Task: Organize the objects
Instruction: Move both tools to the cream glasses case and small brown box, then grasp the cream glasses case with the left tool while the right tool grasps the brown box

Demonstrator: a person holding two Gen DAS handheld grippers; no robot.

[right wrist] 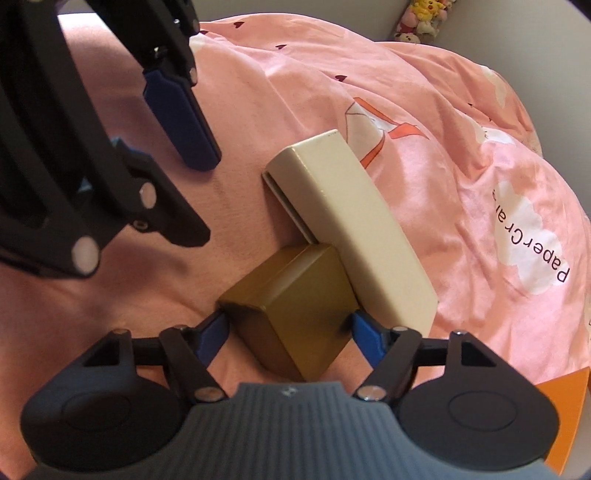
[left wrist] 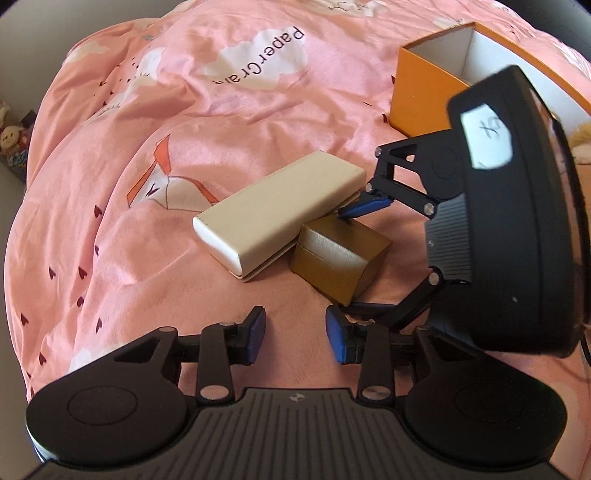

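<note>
A small gold box (left wrist: 340, 258) lies on the pink duvet, touching a longer cream box (left wrist: 280, 212) beside it. My right gripper (right wrist: 290, 332) has its blue pads against both sides of the gold box (right wrist: 291, 302), closed on it where it rests. The cream box (right wrist: 351, 225) leans against the gold box's far side. My left gripper (left wrist: 295, 334) is open and empty, just short of the gold box. In the left wrist view the right gripper (left wrist: 354, 258) comes in from the right. In the right wrist view the left gripper's fingers (right wrist: 177, 114) hang at upper left.
An open orange cardboard box (left wrist: 424, 85) with a white inside stands at the back right; its corner shows in the right wrist view (right wrist: 565, 413). The pink printed duvet (left wrist: 184, 110) is rumpled. Plush toys (right wrist: 424, 18) sit beyond the bed.
</note>
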